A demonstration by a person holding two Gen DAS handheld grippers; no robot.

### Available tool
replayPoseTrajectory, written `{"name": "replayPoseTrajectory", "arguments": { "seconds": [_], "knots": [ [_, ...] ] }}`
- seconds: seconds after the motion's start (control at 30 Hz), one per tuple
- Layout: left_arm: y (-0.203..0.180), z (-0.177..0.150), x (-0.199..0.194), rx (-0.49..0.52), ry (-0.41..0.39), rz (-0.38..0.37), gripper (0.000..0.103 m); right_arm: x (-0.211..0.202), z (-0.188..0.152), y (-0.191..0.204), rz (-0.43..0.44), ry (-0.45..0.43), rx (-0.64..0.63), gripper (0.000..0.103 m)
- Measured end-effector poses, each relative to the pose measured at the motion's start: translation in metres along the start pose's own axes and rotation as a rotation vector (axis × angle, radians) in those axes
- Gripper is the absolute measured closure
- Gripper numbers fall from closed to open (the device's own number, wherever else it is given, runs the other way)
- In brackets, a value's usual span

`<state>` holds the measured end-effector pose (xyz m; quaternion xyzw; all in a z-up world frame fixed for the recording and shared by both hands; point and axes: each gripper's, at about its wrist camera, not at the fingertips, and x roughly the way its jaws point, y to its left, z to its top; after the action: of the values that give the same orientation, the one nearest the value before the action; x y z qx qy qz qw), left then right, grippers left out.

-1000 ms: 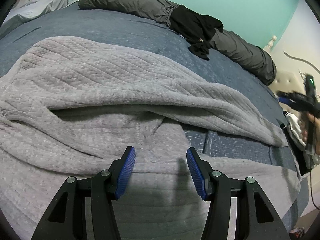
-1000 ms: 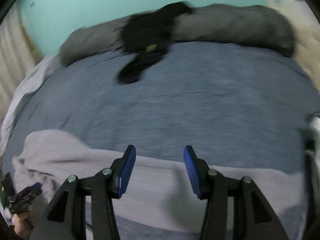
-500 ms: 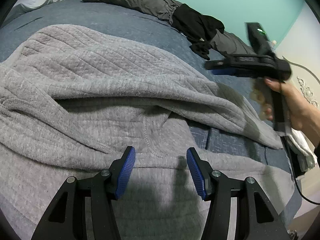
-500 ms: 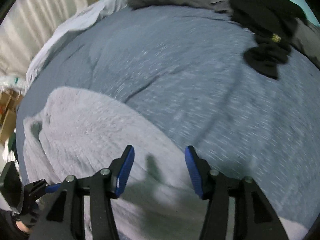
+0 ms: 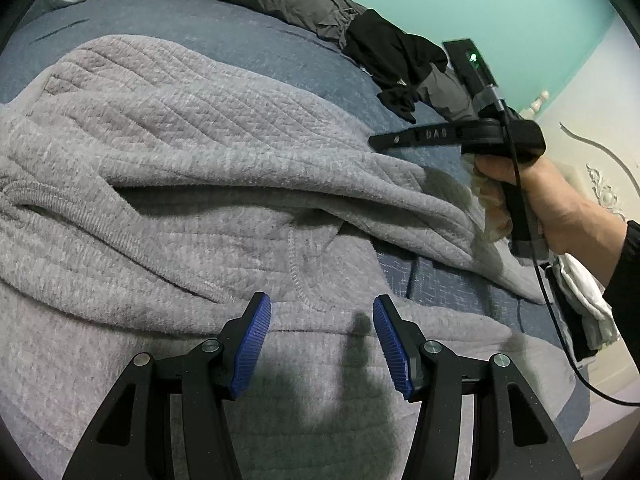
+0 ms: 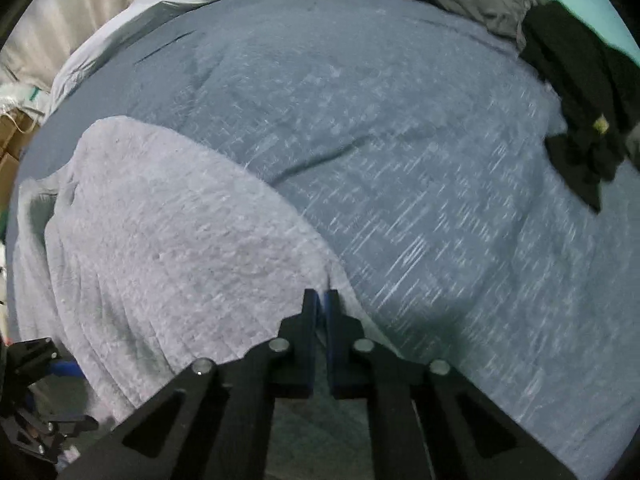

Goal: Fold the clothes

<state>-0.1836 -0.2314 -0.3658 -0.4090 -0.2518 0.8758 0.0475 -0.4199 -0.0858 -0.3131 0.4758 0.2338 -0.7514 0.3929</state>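
Readable only in the left wrist view: the pale raised letters "DAS" on the side of the black plastic finger arm of the right gripper. Nothing else legible on fabric, wall or gear in either view.

A pale grey, ribbed fleece garment lies spread and rumpled across the blue bed, one long fold doubled over its middle.
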Motion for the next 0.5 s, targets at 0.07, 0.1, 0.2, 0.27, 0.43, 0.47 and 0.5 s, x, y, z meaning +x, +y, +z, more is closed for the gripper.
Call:
{"name": "replayPoseTrajectory", "arguments": {
  "seconds": [0.07,0.1,0.2,0.27,0.43,0.47,0.5],
  "knots": [
    [0.000,0.000,-0.002,-0.005,-0.005,-0.002,0.046,-0.015,0.009,-0.004,-0.049,-0.063,0.011,0.101],
    [0.001,-0.001,-0.003,-0.009,-0.010,-0.003,0.046,-0.022,0.014,-0.006,-0.080,-0.088,0.016,0.101],
    [0.002,-0.002,-0.008,-0.024,-0.030,-0.003,0.046,-0.034,0.027,-0.015,-0.183,-0.128,0.032,0.101],
    [0.004,-0.003,-0.010,-0.030,-0.033,-0.003,0.046,-0.033,0.029,-0.018,-0.247,-0.134,0.044,0.101],
    [0.009,-0.004,-0.010,-0.057,-0.025,-0.002,0.046,-0.018,0.036,-0.030,-0.344,-0.117,0.116,0.101],
    [0.010,-0.005,-0.010,-0.061,-0.023,-0.004,0.046,-0.014,0.036,-0.034,-0.338,-0.100,0.127,0.101],
    [0.010,-0.005,-0.010,-0.063,-0.022,-0.006,0.046,-0.008,0.035,-0.034,-0.338,-0.071,0.124,0.100]
  ]
}}
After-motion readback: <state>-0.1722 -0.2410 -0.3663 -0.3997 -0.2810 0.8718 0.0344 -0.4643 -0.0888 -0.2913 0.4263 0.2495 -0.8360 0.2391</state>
